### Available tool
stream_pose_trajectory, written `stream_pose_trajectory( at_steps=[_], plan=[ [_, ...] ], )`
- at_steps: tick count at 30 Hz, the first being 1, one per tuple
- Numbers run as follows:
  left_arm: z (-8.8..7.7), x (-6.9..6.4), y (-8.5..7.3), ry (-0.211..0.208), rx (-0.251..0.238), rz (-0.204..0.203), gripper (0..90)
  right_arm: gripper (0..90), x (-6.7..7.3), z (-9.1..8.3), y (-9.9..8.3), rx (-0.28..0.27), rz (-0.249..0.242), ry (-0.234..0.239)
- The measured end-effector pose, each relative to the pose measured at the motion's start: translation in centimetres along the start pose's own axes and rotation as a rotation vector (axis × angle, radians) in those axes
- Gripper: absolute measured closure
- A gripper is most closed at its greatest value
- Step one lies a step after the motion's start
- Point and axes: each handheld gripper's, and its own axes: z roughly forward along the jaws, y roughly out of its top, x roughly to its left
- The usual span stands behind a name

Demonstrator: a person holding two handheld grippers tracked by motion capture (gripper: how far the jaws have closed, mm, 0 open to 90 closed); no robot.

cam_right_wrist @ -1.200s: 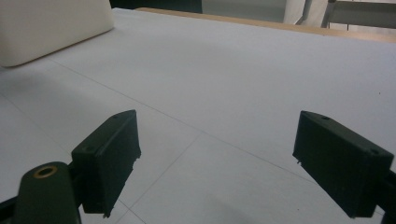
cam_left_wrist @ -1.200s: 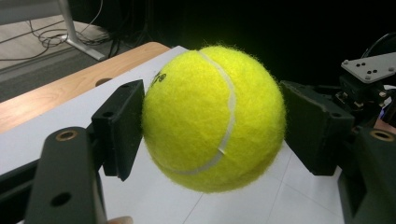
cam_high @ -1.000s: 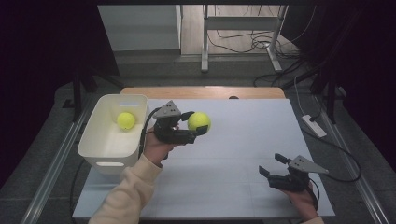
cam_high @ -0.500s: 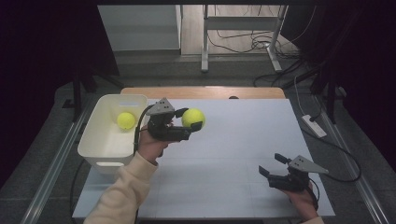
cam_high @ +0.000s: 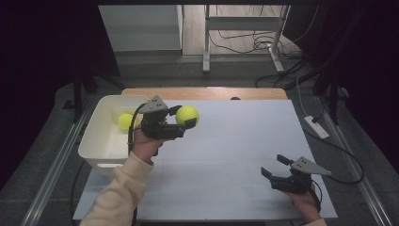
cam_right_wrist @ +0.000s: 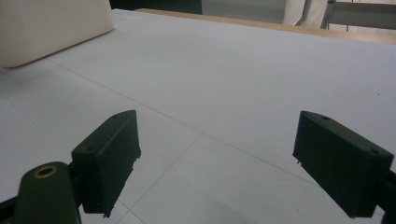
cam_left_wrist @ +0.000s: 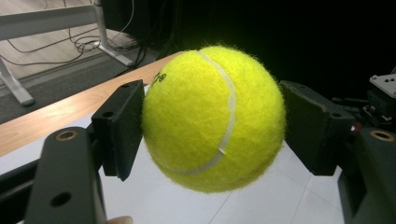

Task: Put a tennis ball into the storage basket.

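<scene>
The left claw (cam_high: 184, 117) is pinching a fuzzy tennis ball (cam_high: 187, 115) across its middle, left of centre; light and springy, it looks grippy. The right claw (cam_high: 274, 167) is sitting spread at lower right.

The tennis ball (cam_left_wrist: 214, 119) at frame centre is bright yellow-green with a curved white seam. The bin (cam_high: 96, 141) at left is white, the table sheet (cam_high: 244, 141) pale grey-white, both grippers' jaws black.
</scene>
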Motion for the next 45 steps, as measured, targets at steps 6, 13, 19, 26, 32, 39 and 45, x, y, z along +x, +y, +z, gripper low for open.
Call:
stream_pose_trajectory(
  at_steps=[6, 13, 19, 26, 32, 39, 45],
  plan=[
    [-0.7, 0.5, 0.0, 0.03, -0.003, -0.01, 27.2, 14.6, 0.0, 0.0, 0.0, 0.002, -0.002, 0.0],
    [-1.5, 1.0, 0.0, 0.053, -0.005, -0.012, 27.2, 14.6, 0.0, 0.0, 0.0, 0.002, -0.003, -0.001],
    [-2.3, 1.4, 0.0, 0.07, -0.009, -0.015, 27.2, 14.6, 0.0, 0.0, 0.0, 0.002, -0.005, -0.001],
    [-2.9, 1.9, -0.1, 0.089, -0.011, -0.019, 27.2, 14.6, 0.1, 0.0, 0.0, 0.002, -0.005, 0.0],
    [-3.3, 2.3, -0.2, 0.106, -0.012, -0.027, 27.2, 14.6, 0.1, 0.0, 0.0, 0.002, -0.006, -0.001],
    [-3.8, 2.9, -0.4, 0.128, -0.014, -0.041, 27.3, 14.6, 0.1, 0.0, 0.1, 0.002, -0.005, -0.001],
    [-4.3, 3.7, -0.6, 0.154, -0.017, -0.058, 27.2, 14.6, 0.1, 0.0, 0.1, 0.001, -0.005, -0.002]
  ],
)
